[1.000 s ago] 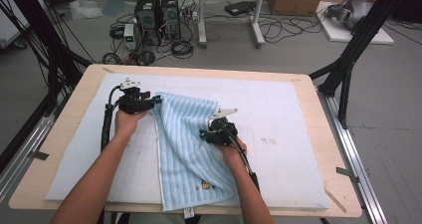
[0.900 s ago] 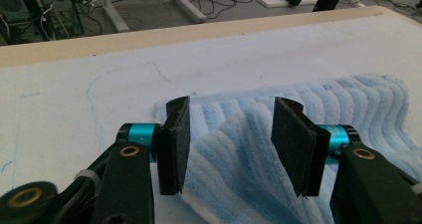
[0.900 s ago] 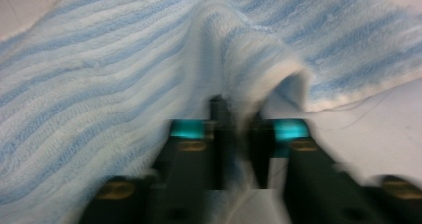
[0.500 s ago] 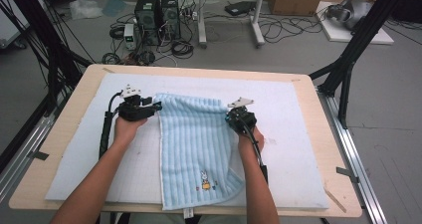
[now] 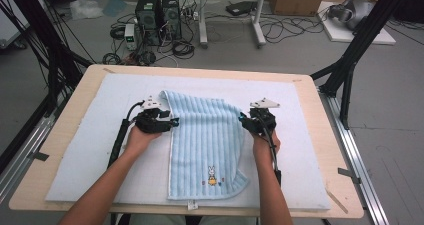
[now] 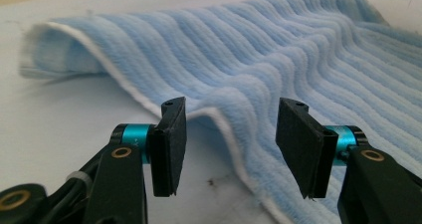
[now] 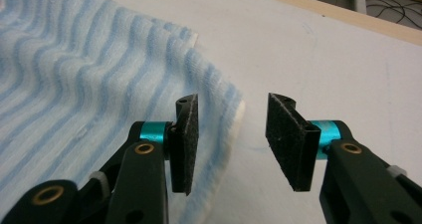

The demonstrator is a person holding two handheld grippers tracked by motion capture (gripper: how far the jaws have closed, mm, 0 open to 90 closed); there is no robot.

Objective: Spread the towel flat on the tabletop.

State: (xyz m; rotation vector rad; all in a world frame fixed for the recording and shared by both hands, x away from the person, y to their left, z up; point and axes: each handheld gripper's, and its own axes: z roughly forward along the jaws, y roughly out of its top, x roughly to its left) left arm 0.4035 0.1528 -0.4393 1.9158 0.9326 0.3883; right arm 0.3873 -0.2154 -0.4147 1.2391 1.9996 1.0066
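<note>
A light blue striped towel lies spread on the white mat that covers the wooden desk. It runs from the middle of the mat toward the near edge, where a small rabbit emblem sits close to its near hem. Its far part is rumpled, with a fold rising at the far left corner, and its near right corner curls a little.

The left tongs rest at the towel's left edge, near its far corner, held by the left hand. In the left gripper view the left tongs stand partly open, and the towel's white-trimmed edge runs through the gap between the pads without either pad pressing on it. These jaws have just been opening a little further.

The right tongs sit at the towel's right edge, held by the right hand. In the right gripper view the right tongs have just been opening; they gape with bare mat between them, and the towel's fringed edge lies just beside the left pad, not gripped.
</note>
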